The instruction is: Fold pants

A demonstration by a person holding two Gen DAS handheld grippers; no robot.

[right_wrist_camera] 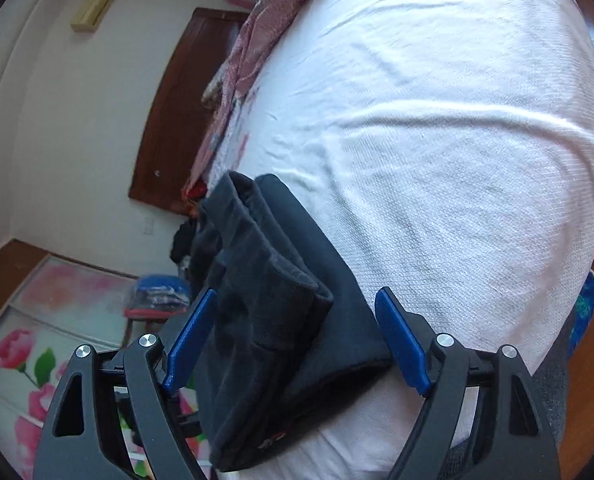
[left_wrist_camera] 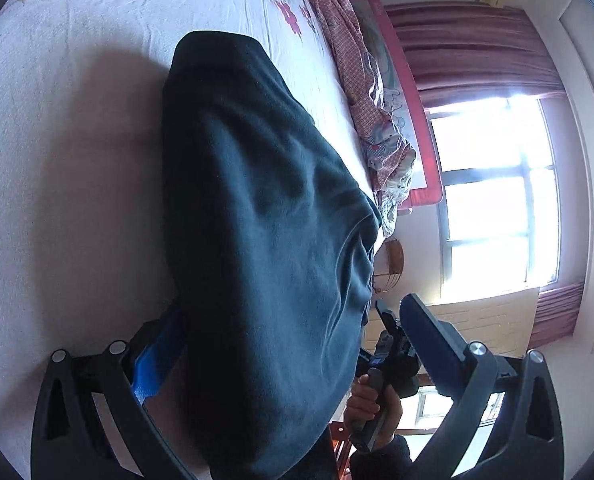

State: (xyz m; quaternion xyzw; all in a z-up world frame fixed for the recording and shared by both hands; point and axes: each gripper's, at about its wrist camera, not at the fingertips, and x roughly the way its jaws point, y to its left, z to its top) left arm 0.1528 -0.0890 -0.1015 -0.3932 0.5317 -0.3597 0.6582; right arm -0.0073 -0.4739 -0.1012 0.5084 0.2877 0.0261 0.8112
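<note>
The dark blue-black pants point(left_wrist_camera: 257, 232) lie folded lengthwise on the white bed sheet point(left_wrist_camera: 57, 200), reaching away from me. My left gripper point(left_wrist_camera: 289, 320) is open, its blue-padded fingers point(left_wrist_camera: 429, 344) spread wide either side of the near end of the cloth. In the right wrist view the pants point(right_wrist_camera: 273, 304) show stacked layers with a hem edge, lying between the spread fingers point(right_wrist_camera: 401, 344) of my right gripper point(right_wrist_camera: 293, 320), which is open. The right gripper also shows in the left wrist view point(left_wrist_camera: 393, 356), held by a hand, at the pants' right edge.
A pink patterned quilt point(left_wrist_camera: 361, 80) is bunched along the bed's far side. A bright window with maroon curtains point(left_wrist_camera: 497, 200) is beyond. In the right wrist view there is a brown wooden door point(right_wrist_camera: 177, 112) and a floral wardrobe panel point(right_wrist_camera: 37, 352).
</note>
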